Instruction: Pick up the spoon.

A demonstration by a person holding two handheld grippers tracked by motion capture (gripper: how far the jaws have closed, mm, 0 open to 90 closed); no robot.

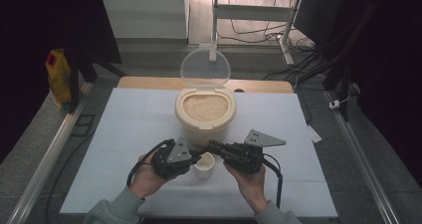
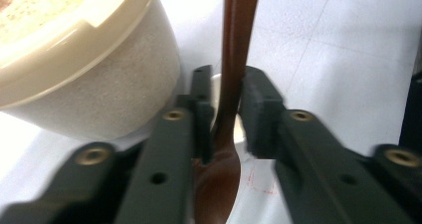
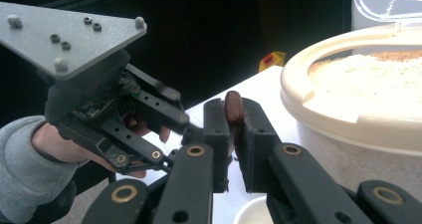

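Both grippers meet low in the frame over a small white cup [image 1: 204, 165]: right gripper [image 3: 233, 134] jaws clamped on the brown spoon's [image 2: 234, 74] handle end, left gripper [image 2: 226, 114] jaws slightly apart around its neck, spoon axis running between them.

The setting is a lab-type recording station, not a kitchen. A table [image 1: 149, 114] with a plain white cover stands between metal rails [image 1: 47, 157] on a grey floor, with dark curtains [image 1: 393, 59] at both sides. Loose cables [image 1: 259, 35] run across the floor behind it, near a white desk frame [image 1: 286, 32].
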